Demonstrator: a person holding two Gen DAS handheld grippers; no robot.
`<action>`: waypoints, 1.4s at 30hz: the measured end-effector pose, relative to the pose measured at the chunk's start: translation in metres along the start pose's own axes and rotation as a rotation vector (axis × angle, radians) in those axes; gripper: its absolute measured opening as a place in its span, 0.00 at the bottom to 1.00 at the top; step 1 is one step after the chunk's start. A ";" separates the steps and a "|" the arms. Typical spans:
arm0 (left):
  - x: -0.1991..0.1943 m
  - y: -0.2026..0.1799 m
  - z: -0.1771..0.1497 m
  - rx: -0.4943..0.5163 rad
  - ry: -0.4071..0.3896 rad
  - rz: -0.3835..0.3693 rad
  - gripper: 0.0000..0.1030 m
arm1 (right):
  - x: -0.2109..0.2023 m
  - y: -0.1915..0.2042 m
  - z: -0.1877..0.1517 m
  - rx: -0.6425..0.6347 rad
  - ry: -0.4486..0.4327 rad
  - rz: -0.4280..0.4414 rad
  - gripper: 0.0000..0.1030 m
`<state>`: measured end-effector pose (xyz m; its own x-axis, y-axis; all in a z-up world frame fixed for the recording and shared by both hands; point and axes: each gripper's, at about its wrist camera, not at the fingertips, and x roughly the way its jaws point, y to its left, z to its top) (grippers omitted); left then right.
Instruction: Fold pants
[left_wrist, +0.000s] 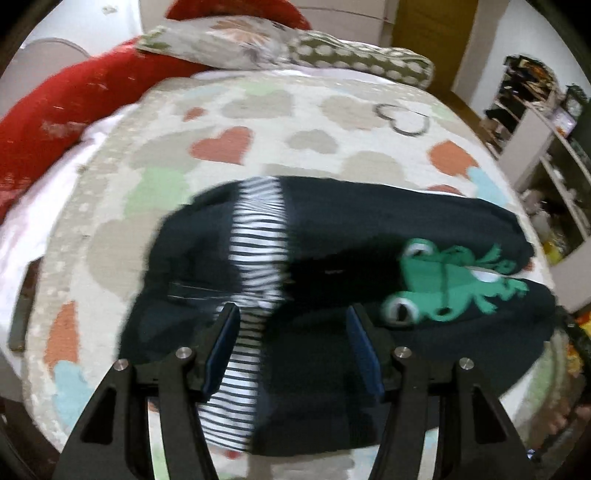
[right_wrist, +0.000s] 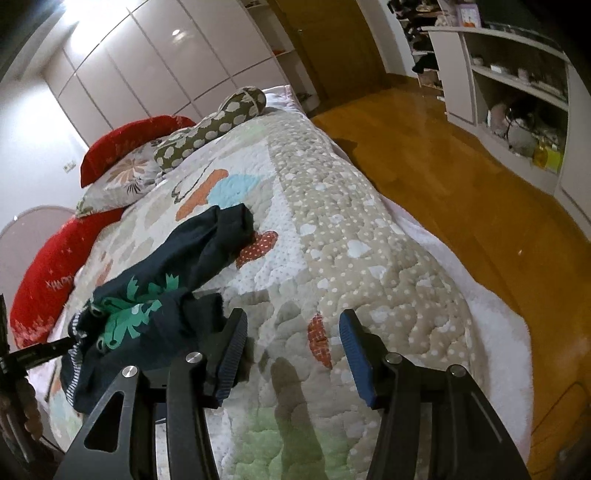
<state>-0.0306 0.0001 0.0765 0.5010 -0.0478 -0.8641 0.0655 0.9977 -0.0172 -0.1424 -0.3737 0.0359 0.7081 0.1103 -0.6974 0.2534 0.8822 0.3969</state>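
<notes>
Dark pants (left_wrist: 325, 258) with a green frog print lie bunched on the heart quilt (left_wrist: 236, 110). Left gripper (left_wrist: 291, 314) hangs over the striped waistband (left_wrist: 255, 236), jaws apart, gripping nothing. Right gripper (right_wrist: 291, 321) is released too, over bare quilt just beside the pants.

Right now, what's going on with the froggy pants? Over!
Left gripper open over the pants. Right gripper open over bare quilt. Pants rumpled, not folded. Nothing in the way.
</notes>
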 end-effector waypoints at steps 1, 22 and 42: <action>-0.002 0.005 -0.002 -0.001 -0.019 0.025 0.62 | -0.001 0.003 0.001 -0.010 -0.002 -0.004 0.55; 0.037 0.059 0.081 0.078 0.002 -0.117 0.67 | 0.069 0.150 0.080 -0.512 0.140 0.002 0.59; 0.123 0.006 0.118 0.446 0.176 -0.211 0.13 | 0.208 0.234 0.077 -0.848 0.402 0.050 0.31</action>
<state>0.1337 -0.0054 0.0297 0.2869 -0.1980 -0.9373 0.5294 0.8482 -0.0172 0.1151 -0.1800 0.0300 0.3842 0.1670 -0.9080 -0.4478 0.8938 -0.0250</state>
